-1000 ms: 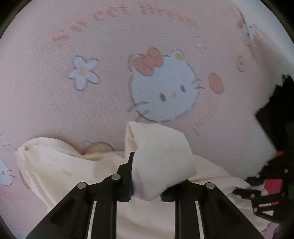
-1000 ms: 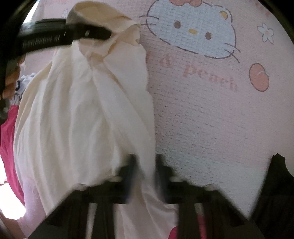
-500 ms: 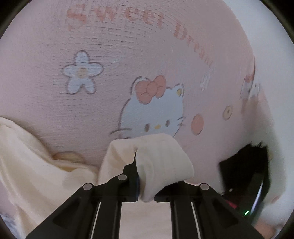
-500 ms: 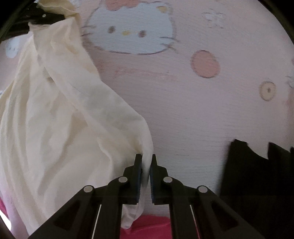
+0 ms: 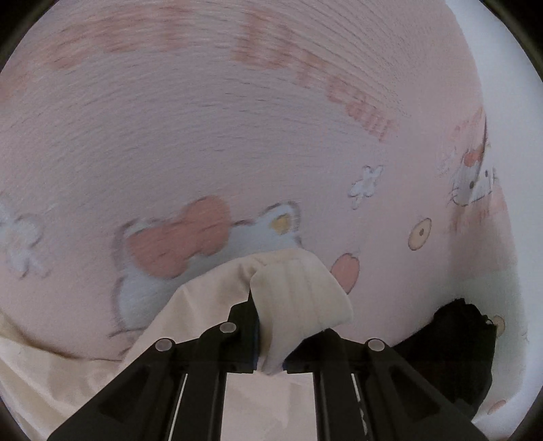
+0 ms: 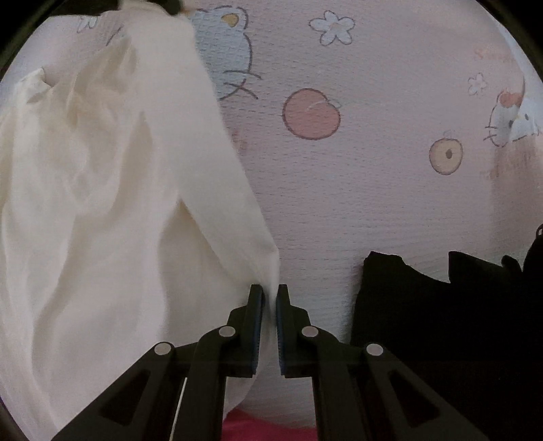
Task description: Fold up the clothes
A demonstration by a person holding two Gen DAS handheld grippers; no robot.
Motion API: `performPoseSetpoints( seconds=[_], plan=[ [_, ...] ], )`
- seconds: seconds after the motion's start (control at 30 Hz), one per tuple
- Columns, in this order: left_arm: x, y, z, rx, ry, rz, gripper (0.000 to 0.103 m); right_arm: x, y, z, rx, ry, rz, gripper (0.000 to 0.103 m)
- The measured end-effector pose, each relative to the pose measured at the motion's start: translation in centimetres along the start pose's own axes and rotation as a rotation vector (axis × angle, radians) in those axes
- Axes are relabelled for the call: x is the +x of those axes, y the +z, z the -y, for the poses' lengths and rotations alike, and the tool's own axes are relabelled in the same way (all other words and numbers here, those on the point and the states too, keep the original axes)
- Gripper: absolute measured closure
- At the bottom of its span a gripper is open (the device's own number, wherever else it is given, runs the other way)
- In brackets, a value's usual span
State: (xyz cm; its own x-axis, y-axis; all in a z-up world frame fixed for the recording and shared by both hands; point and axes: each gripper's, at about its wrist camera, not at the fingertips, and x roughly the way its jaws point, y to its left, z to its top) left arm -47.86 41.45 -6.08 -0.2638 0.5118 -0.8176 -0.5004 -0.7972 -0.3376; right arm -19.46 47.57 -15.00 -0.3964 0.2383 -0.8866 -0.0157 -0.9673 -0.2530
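Observation:
A cream garment (image 6: 112, 210) hangs stretched above a pink cartoon-cat bedsheet (image 6: 356, 190). My right gripper (image 6: 269, 298) is shut on its lower corner, the cloth running up and left from the jaws. In the left wrist view my left gripper (image 5: 269, 334) is shut on a ribbed cream edge of the garment (image 5: 298, 291), which folds over the right finger; more cream cloth trails down to the left. The left gripper's dark tip shows at the garment's upper end in the right wrist view (image 6: 169, 5).
The pink bedsheet (image 5: 237, 135) fills both views. A pile of black clothing (image 6: 441, 305) lies at the right, also seen as black clothing (image 5: 454, 342) in the left wrist view. A bright pink-red cloth (image 6: 258, 427) lies beneath the right gripper.
Both grippers have lifted and moved forward over the sheet with the cream garment held. The garment has spread out more between them. The black pile has come closer on the right.

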Motion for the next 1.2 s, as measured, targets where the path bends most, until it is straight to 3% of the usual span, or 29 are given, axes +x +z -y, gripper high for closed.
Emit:
performPoseSetpoints(
  seconds=[0.1, 0.3, 0.43, 0.5, 0.57, 0.7, 0.8, 0.9, 0.93, 1.0, 1.03, 1.07, 1.2],
  plan=[
    [1.3, 0.8, 1.7, -0.024, 0.020, -0.017, 0.096, 4.8, -0.3, 2.9, 0.077, 0.047, -0.030, 0.098],
    [3.9, 2.5, 5.0, -0.071, 0.059, -0.051, 0.096, 4.4, -1.5, 5.1, 0.233, 0.176, -0.063, 0.098],
    [5.6, 3.6, 7.3, -0.102, 0.086, -0.073, 0.094, 3.5, -2.1, 4.9, 0.228, 0.214, -0.044, 0.098],
    [5.8, 3.9, 8.5, -0.092, 0.082, -0.075, 0.075, 3.2, -2.3, 4.6, 0.233, 0.228, -0.023, 0.098],
    [5.4, 4.0, 9.8, -0.062, 0.066, -0.069, 0.034, 2.9, -2.4, 4.4, 0.248, 0.233, 0.002, 0.098],
    [4.7, 4.2, 12.3, -0.001, 0.033, -0.056, 0.032, 2.1, -2.5, 4.6, 0.294, 0.216, 0.023, 0.098],
    [4.1, 4.3, 14.3, 0.045, 0.008, -0.047, 0.032, 6.4, -0.9, 5.6, 0.301, 0.216, 0.037, 0.095],
    [3.6, 4.4, 16.2, 0.091, -0.015, -0.041, 0.032, 5.3, -0.9, 5.0, 0.285, 0.290, 0.065, 0.094],
    [4.1, 4.0, 16.5, 0.112, 0.000, -0.066, 0.032, 5.3, -0.7, 4.7, 0.272, 0.292, 0.064, 0.091],
    [5.2, 3.1, 16.3, 0.101, 0.000, -0.109, 0.032, 5.3, -0.4, 4.3, 0.245, 0.288, 0.059, 0.076],
    [5.8, 2.6, 16.0, 0.087, -0.008, -0.129, 0.032, 7.8, 0.5, 4.6, 0.234, 0.298, 0.055, 0.069],
    [6.3, 2.1, 15.7, 0.073, -0.016, -0.148, 0.032, 10.7, 1.4, 4.9, 0.224, 0.309, 0.051, 0.068],
    [8.2, -0.1, 14.1, 0.070, 0.020, -0.201, 0.032, 11.4, 2.2, 3.4, 0.183, 0.309, 0.043, 0.068]
  ],
)
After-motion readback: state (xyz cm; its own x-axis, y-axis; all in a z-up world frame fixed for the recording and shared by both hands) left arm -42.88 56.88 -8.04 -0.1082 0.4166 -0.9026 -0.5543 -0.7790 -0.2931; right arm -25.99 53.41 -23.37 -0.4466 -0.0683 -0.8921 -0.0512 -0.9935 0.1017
